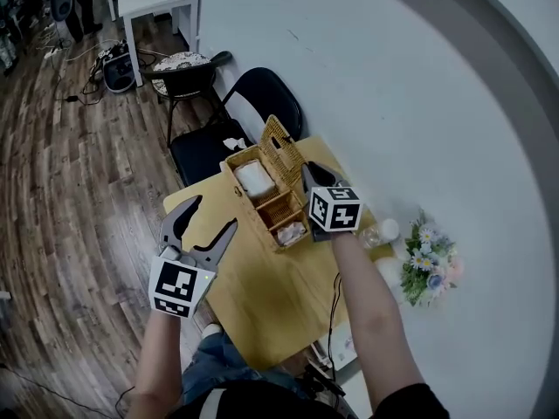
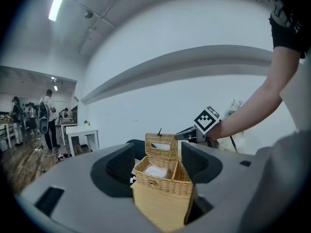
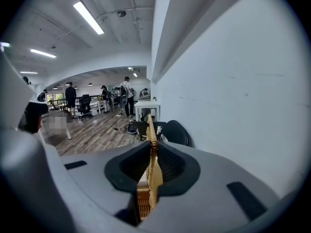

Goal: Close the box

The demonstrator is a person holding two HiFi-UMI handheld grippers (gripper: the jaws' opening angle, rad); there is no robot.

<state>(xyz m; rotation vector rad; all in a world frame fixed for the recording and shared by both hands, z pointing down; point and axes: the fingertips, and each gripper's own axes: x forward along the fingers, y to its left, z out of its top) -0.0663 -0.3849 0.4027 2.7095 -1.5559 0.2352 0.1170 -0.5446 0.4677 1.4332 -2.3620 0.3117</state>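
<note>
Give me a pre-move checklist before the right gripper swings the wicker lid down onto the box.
1. Grip on lid: ok. The right gripper is shut on the edge of the upright lid.
2. Lid's path: ok. The white packet sits below the rim of the box.
3. Left gripper clear: ok. The left gripper hovers open and empty over the table, beside the box.
4. Box steadied: not ok. Nothing holds its body.
5. Clasp alignment: cannot tell.
</note>
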